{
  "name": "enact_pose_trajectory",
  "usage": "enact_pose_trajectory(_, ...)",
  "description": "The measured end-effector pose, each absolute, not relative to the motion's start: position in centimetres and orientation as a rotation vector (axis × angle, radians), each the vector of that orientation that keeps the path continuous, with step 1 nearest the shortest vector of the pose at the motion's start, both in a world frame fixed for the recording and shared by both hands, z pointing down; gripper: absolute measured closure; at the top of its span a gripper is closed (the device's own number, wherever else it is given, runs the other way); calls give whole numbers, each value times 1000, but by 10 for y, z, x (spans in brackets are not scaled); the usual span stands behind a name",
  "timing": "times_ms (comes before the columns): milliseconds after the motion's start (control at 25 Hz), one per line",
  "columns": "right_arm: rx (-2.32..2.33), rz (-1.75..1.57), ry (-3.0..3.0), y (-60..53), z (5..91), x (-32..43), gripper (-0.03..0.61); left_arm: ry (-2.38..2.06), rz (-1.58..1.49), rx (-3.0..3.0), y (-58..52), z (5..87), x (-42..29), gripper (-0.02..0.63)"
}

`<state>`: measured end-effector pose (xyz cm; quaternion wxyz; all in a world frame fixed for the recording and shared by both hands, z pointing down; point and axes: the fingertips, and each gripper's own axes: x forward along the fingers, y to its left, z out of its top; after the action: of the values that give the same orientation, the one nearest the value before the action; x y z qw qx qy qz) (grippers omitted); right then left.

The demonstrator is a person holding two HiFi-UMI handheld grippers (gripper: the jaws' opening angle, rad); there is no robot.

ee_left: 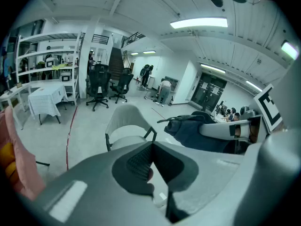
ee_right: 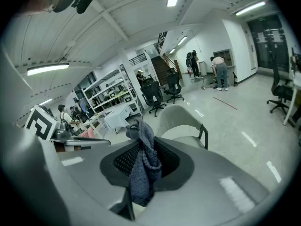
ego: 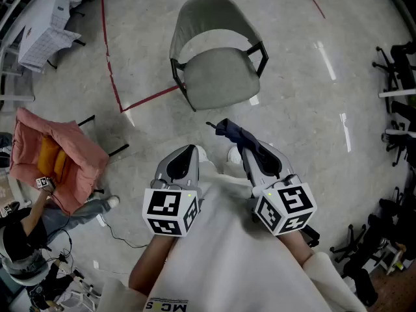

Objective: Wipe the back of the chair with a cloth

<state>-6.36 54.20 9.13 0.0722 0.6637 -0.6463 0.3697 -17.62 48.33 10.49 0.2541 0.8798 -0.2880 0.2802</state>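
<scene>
Grey-green and padded, the tub chair with a black frame (ego: 218,77) stands at upper centre of the head view, well apart from both tools, its curved back on the far side. The right tool (ego: 235,143) carries a dark blue knitted cloth (ego: 229,130) forward, ready for wiping.

In the left gripper view, the left tool (ee_left: 151,147) is closed on nothing, probably kept free.

In the right gripper view, the jaws pinch the cloth, which droops between them.

Legible print found once: dark letters "MC" on the person's white garment (ego: 168,304), at the head view's lower edge, remainder cut off. Nothing else can be read.
</scene>
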Motion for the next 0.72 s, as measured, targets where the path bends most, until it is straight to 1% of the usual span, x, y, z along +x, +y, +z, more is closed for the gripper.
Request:
enact_pose_trajectory(480,2007,1082,-1939,580,88,-36,502,-769,820,2388,524,107,-146,614)
enact_pose_trajectory(720,2050,1137,-1931,599,95,-14,502,-815,828,2376,537,109,-137,614)
